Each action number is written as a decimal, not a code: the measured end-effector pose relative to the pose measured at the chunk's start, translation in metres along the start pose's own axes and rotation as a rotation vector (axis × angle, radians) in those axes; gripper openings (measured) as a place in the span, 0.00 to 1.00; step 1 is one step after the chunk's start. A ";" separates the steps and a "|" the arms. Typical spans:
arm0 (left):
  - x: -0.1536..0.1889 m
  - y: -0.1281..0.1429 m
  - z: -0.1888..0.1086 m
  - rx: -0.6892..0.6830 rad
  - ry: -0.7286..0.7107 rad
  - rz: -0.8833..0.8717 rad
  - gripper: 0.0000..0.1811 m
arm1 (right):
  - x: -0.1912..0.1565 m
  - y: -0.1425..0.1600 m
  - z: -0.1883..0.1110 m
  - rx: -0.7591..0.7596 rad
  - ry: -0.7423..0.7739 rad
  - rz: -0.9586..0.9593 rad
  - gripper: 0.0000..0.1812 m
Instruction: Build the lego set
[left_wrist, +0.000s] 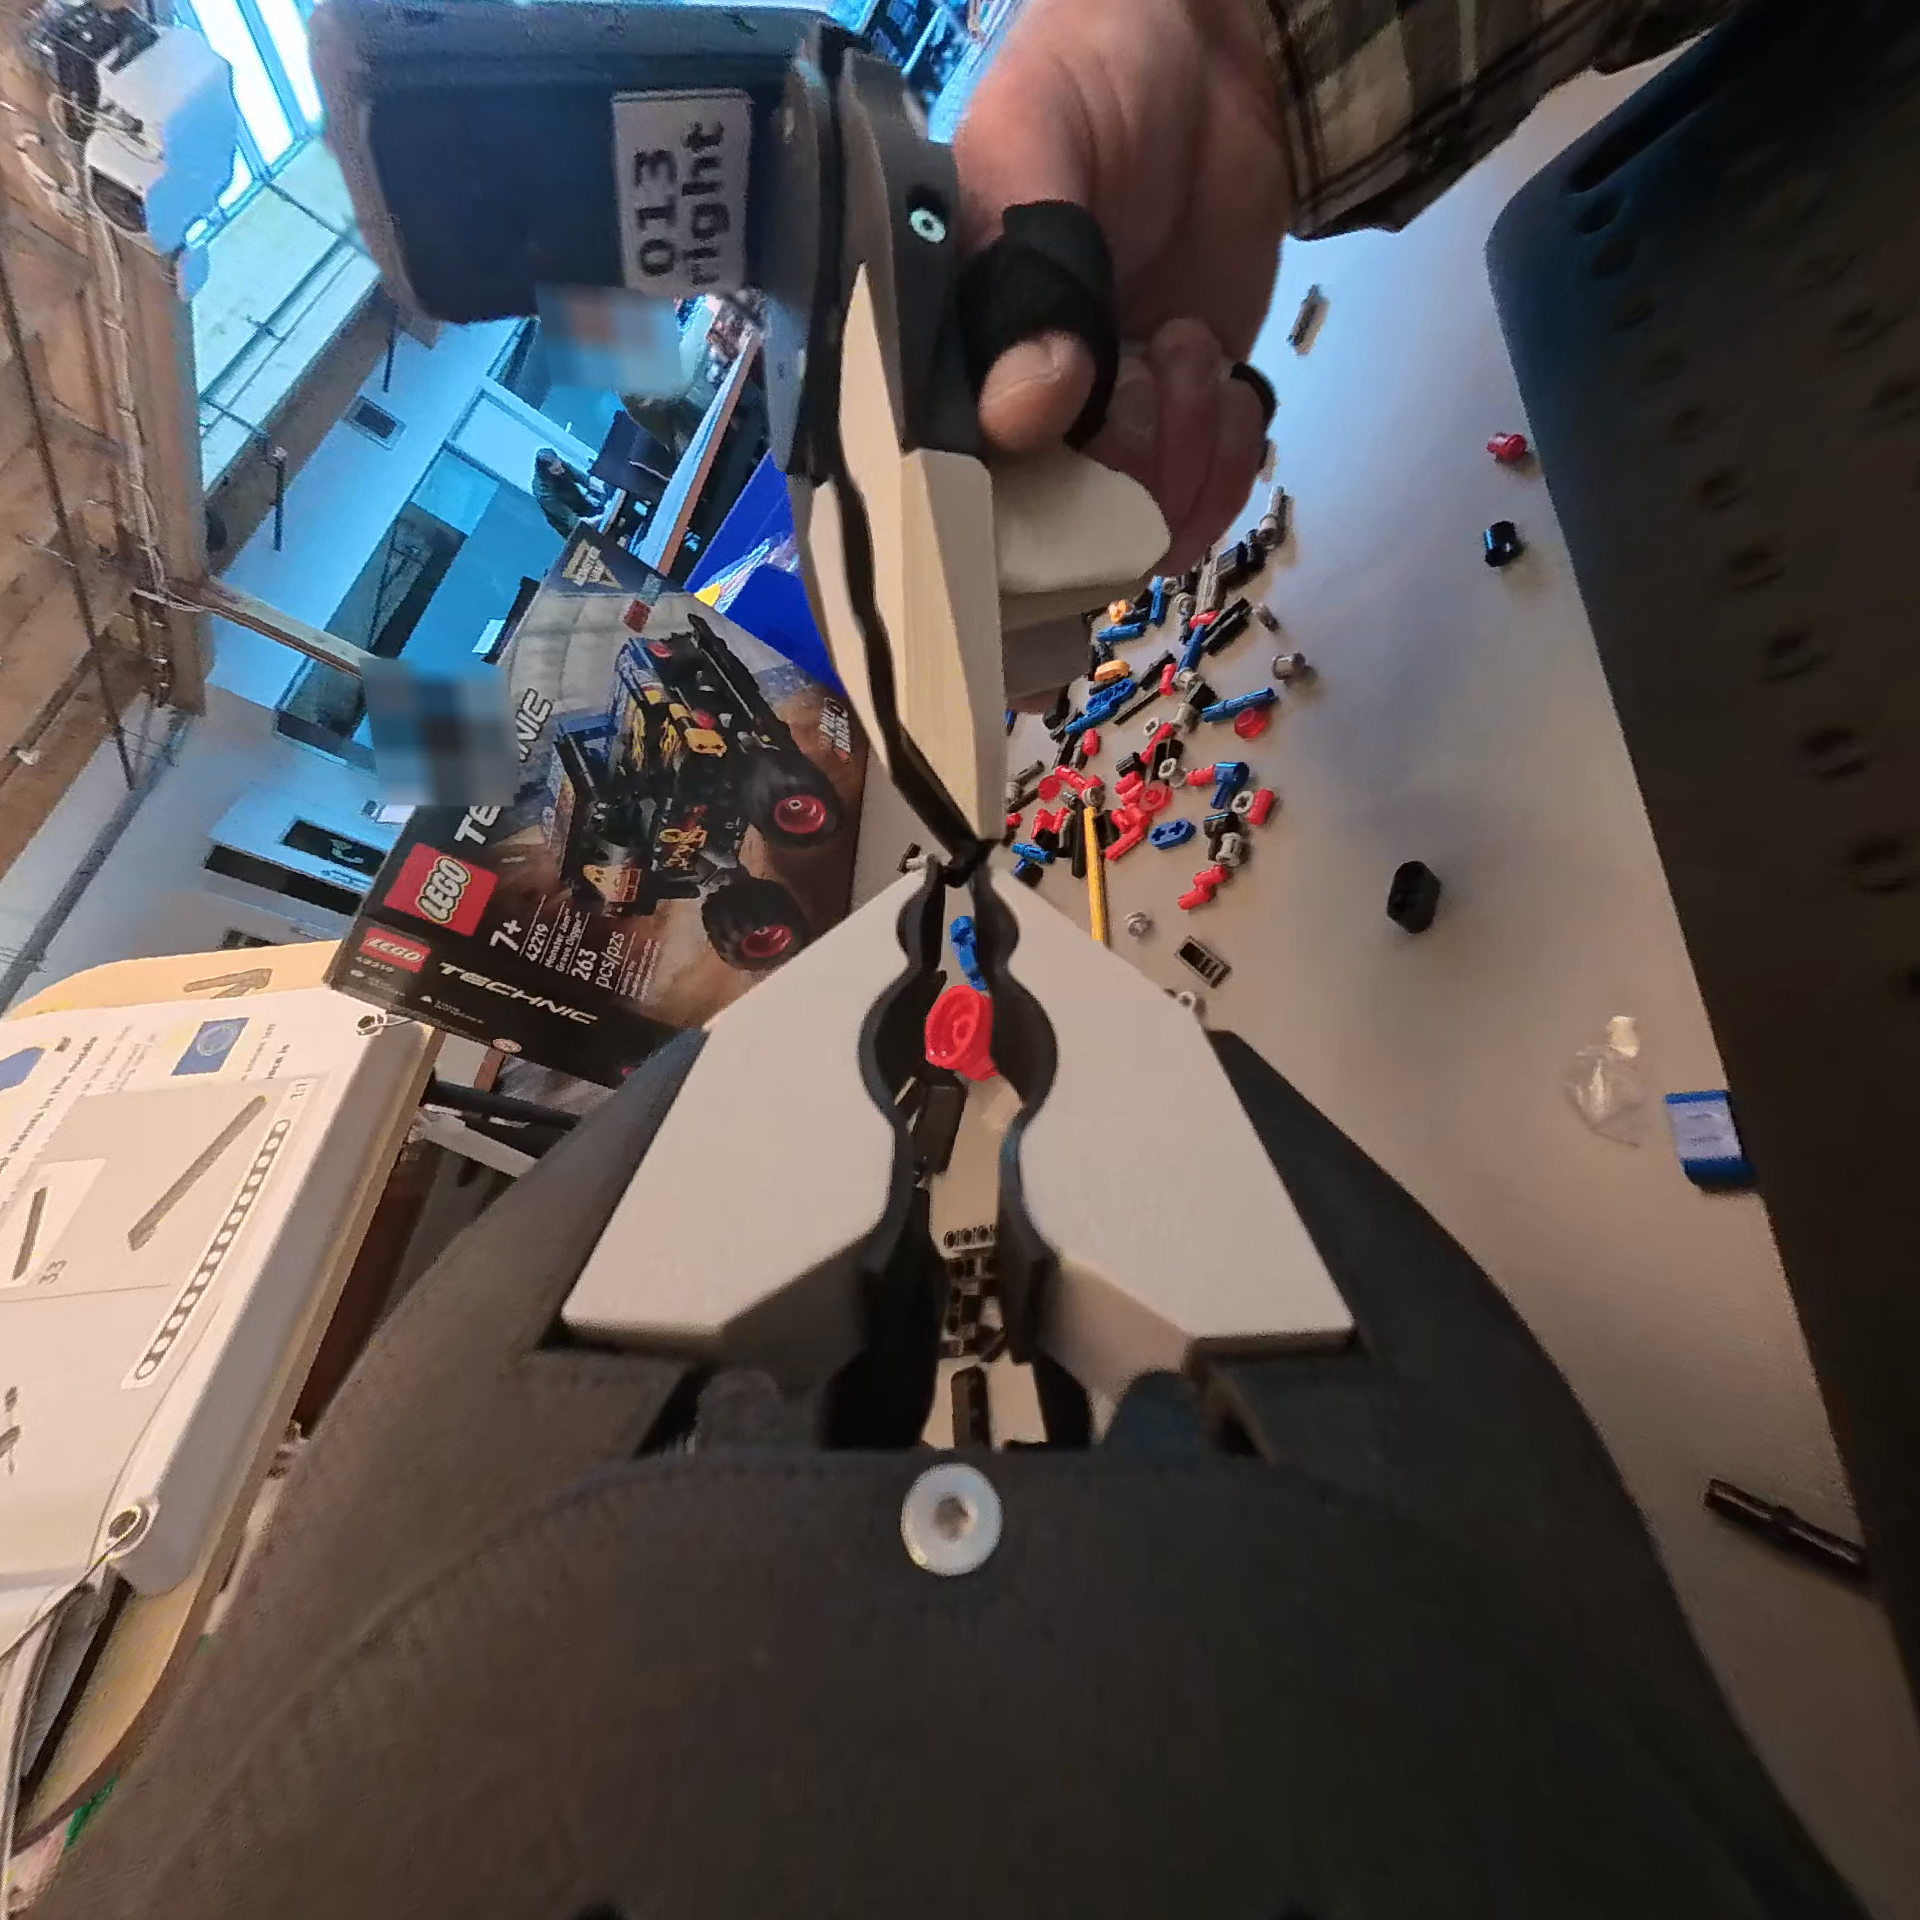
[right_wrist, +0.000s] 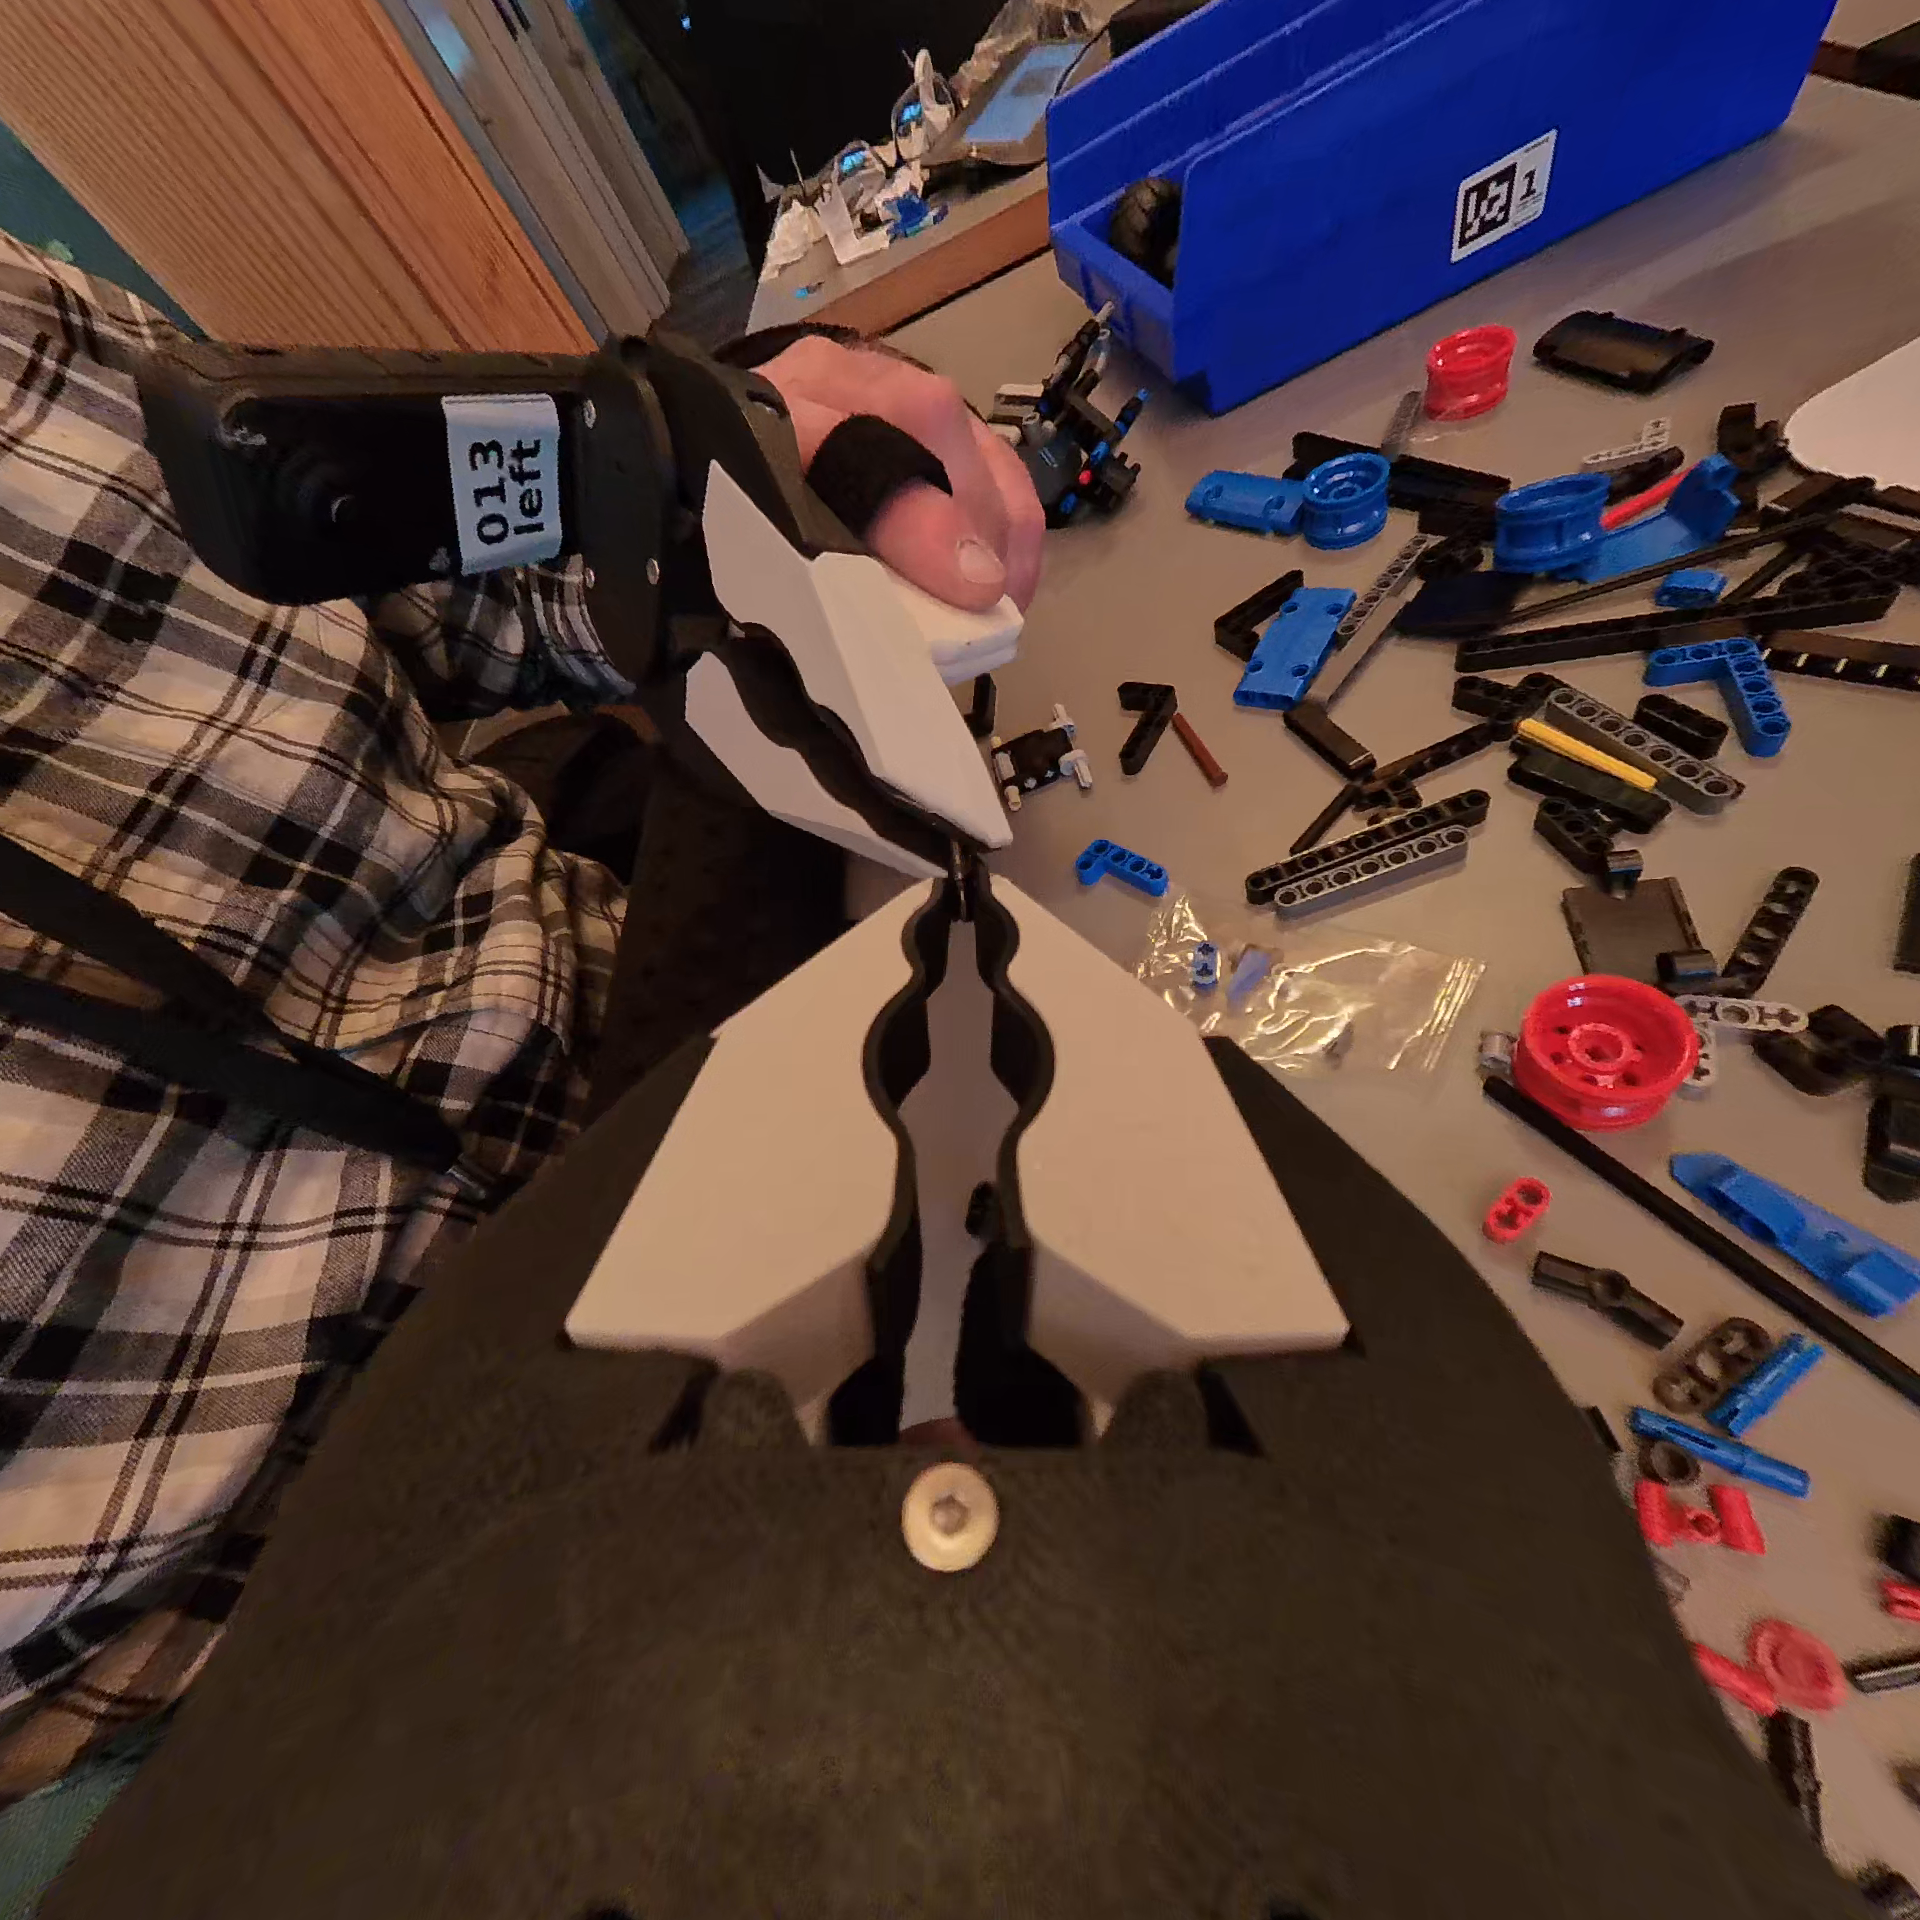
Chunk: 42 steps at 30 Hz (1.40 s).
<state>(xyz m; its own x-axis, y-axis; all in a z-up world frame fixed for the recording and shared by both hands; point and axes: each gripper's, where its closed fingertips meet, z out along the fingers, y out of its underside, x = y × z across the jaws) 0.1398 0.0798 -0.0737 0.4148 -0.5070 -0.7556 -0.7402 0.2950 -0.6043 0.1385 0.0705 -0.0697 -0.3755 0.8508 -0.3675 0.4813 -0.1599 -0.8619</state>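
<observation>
Tongs, left (left_wrist: 951, 883) and right (right_wrist: 961, 883): tips pinched together on small black piece (right_wrist: 958, 868).

Each camera sits just behind its own tongs and looks forward along the two fingers, which fill the lower half of the picture. The left wrist view is tilted, facing the right gripper (left_wrist: 961, 847) tip to tip, with the table (left_wrist: 1455, 935) beyond on the right. The right wrist view faces the left gripper (right_wrist: 961, 857) likewise, very near. Both views share that meeting point and the scattered pieces (right_wrist: 1507, 675) beyond the tips.
</observation>
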 end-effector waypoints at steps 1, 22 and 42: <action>-0.001 0.000 0.000 0.004 -0.004 -0.012 0.02 | 0.000 -0.002 -0.001 0.015 -0.001 0.006 0.02; -0.017 -0.017 -0.003 0.097 -0.068 -0.202 0.01 | -0.008 -0.024 -0.016 0.276 0.065 0.016 0.04; -0.033 -0.029 -0.008 0.251 -0.004 -0.536 0.00 | -0.010 -0.032 -0.013 0.265 0.227 -0.206 0.06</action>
<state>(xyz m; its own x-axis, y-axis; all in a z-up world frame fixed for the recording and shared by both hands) 0.1434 0.0812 -0.0294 0.6988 -0.6351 -0.3290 -0.2792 0.1813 -0.9430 0.1377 0.0736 -0.0341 -0.2442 0.9627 -0.1170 0.1827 -0.0728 -0.9805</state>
